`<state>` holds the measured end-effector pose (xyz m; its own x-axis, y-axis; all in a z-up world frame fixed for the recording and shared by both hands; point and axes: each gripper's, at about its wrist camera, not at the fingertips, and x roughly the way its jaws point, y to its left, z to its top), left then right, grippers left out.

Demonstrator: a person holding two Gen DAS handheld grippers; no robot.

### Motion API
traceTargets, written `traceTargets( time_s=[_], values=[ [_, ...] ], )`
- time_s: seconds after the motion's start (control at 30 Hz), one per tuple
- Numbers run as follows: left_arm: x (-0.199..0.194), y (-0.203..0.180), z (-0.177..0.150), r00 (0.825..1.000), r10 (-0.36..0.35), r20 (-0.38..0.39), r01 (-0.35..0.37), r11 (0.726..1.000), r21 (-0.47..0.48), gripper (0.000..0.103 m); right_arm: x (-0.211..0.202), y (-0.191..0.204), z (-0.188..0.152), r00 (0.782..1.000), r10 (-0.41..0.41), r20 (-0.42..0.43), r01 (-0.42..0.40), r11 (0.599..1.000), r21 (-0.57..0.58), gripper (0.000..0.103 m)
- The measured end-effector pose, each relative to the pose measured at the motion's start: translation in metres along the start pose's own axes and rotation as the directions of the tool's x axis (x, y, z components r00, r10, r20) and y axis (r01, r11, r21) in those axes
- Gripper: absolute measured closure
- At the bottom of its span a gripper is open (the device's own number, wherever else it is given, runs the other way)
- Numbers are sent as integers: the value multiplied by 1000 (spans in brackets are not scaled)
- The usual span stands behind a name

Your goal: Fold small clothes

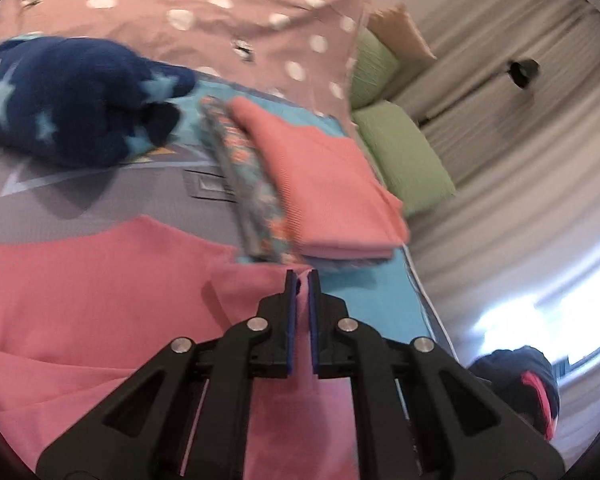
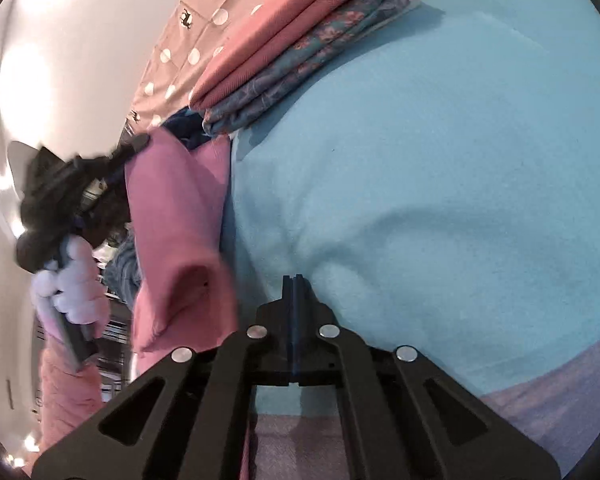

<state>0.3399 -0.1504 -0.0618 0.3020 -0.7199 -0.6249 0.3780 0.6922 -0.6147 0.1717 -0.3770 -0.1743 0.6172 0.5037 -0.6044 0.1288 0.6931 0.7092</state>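
While the left tool (image 1: 303,276) clamps the pink garment (image 1: 100,280) (edge between pads), right tool (image 2: 296,280) closed, empty, beside it.

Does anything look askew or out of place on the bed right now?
Mostly tidy. The folded stack, pink on top of floral, sits square. The one untidy thing is the navy star-print garment, bunched in a heap rather than laid flat. The left claw pinches the pink garment; the right claw is shut on nothing.
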Motion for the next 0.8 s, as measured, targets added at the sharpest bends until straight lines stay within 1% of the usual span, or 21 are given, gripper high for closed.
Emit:
traceTargets(
  time_s=[0.07,0.1,0.13,0.17,0.23,0.3,0.33,0.4,0.47,0.53,0.6,0.67,0.73,0.77,0.8],
  values=[
    [1,6,1,1000,27,-3,-27,1000,-8,96,-2,18,-5,998,-56,29,58,993,-107,101],
    [2,7,2,999,35,-1,-35,999,-11,89,-3,29,-9,996,-76,43,82,983,-166,97],
    [3,8,3,999,45,-4,-45,999,-11,81,-3,36,-11,995,-84,50,92,973,-209,95],
    [4,9,2,999,52,-7,-52,999,-7,71,-3,45,-15,995,-86,58,98,961,-260,93],
    [6,5,0,997,76,-22,-76,997,26,71,-1,62,-23,992,-99,73,119,927,-356,87],
    [7,7,-2,995,99,-27,-97,994,47,68,3,68,-27,990,-122,70,140,910,-390,82],
    [5,7,-4,993,113,-26,-111,992,58,68,6,67,-27,989,-137,62,150,909,-389,81],
    [-4,10,-8,991,130,-13,-129,990,65,65,8,56,-22,991,-129,41,135,922,-363,80],
    [-29,22,-14,986,163,36,-165,984,62,64,6,51,-19,994,-105,31,109,935,-337,80],
    [-63,38,-21,976,197,93,-201,979,44,63,6,47,-17,995,-93,25,96,942,-320,80],
    [-102,60,-28,959,244,142,-248,969,7,63,6,47,-17,995,-99,25,102,941,-322,80],
    [-156,91,-40,927,318,197,-316,948,-42,65,5,50,-18,994,-105,30,109,939,-328,80],
    [-198,119,-55,895,389,219,-381,921,-80,66,5,52,-19,993,-110,34,115,937,-330,80],
    [-215,133,-63,889,403,218,-389,915,-107,69,5,52,-20,993,-114,36,120,936,-330,80],
    [-233,151,-75,890,407,208,-382,912,-150,71,6,53,-20,992,-120,39,126,935,-331,80]
  ],
)
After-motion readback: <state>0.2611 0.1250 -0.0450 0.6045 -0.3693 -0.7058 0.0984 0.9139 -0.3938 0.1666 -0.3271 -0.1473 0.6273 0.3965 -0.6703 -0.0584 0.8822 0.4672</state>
